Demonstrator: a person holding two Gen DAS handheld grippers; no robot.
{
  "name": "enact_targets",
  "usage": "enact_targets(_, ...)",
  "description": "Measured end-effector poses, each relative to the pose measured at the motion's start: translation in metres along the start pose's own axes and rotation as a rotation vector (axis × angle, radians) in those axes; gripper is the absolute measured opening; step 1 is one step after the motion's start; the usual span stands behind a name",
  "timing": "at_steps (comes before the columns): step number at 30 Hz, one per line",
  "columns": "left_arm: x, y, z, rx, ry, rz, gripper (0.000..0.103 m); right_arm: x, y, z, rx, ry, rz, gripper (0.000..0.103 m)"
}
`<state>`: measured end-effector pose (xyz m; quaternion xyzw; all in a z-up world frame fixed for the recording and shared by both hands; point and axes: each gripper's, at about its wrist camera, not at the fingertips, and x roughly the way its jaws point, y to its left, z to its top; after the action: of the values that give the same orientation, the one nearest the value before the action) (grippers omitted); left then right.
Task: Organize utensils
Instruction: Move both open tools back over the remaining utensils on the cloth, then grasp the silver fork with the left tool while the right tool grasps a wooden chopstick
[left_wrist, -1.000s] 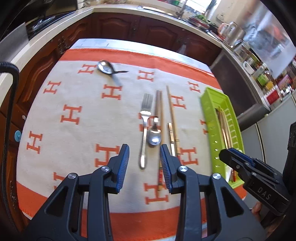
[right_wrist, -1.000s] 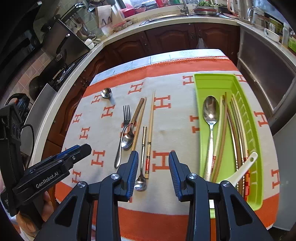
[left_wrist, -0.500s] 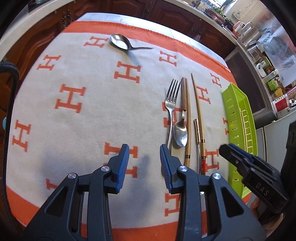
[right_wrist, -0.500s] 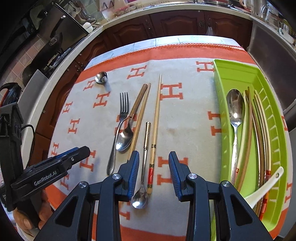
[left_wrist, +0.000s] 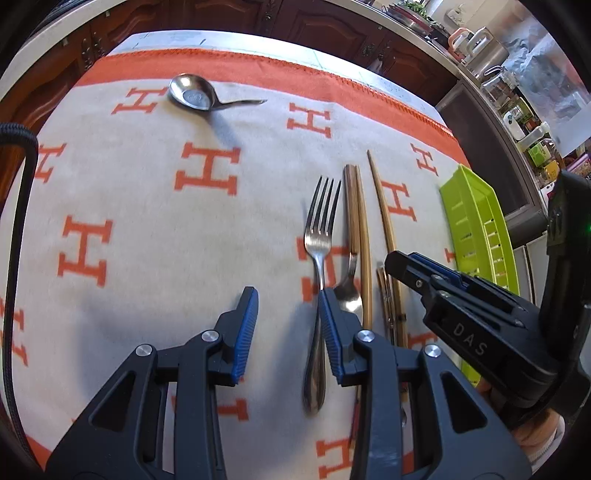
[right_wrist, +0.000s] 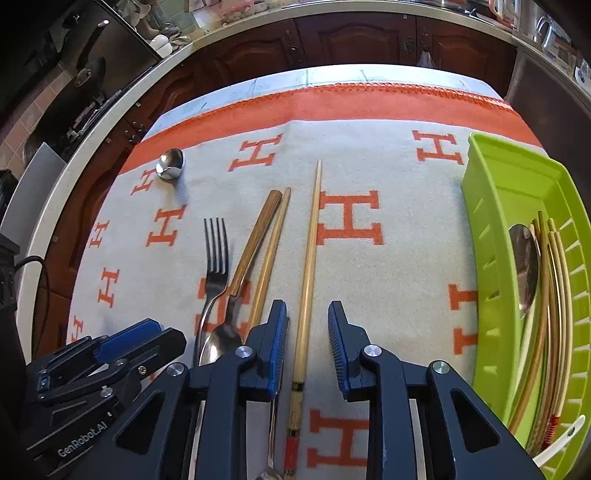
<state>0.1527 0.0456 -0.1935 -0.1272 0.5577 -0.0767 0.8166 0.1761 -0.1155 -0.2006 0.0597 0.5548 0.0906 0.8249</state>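
Step in hand: approach for pick-up; loose utensils lie in a row on the H-patterned cloth (right_wrist: 369, 155) over the counter, and the green tray (right_wrist: 491, 192) at the right edge already holds a spoon and several chopsticks. Right tongs (right_wrist: 304, 341) point steeply down at the cloth, and their jaws have just been closing; they straddle the long bamboo chopstick (right_wrist: 310, 258), which runs up between them, but a clear gap shows on both sides, so nothing is gripped yet. Left tongs (left_wrist: 286, 332) are likewise tilted steeply down, partly open and holding nothing; the fork (left_wrist: 320, 236) lies with its handle just inside the right-hand jaw, apparently touching or very near it, while the other jaw stands over bare cloth. Just beside the fork: a wooden-handled spoon (left_wrist: 349, 291) and a second chopstick (left_wrist: 364, 236); a slim spoon lies between the two chopsticks, partly hidden under the right tongs. A short metal spoon (left_wrist: 192, 96) sits well apart, near the far orange border. Judgement: the next move calls for the right tongs to settle lower and pinch the bamboo chopstick without catching the slim spoon, then carry it to the tray. The left tongs would need to shift sideways to centre the fork handle.
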Motion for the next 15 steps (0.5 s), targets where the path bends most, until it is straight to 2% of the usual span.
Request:
enact_targets(8,0.011,-0.006,0.014,0.022,-0.003,0.013,0.031,0.012,0.009,0.008,-0.075,-0.037,-0.090,0.015)
enact_targets(10,0.013,-0.010,0.015,0.030,-0.002,0.008,0.031,0.014,0.012,0.008,-0.097,-0.044,-0.123,0.008)
enact_targets(15,0.016,-0.020,0.013,0.070,0.006,0.022,0.031,0.008,-0.003,0.003,-0.042,-0.023,-0.070,0.006)
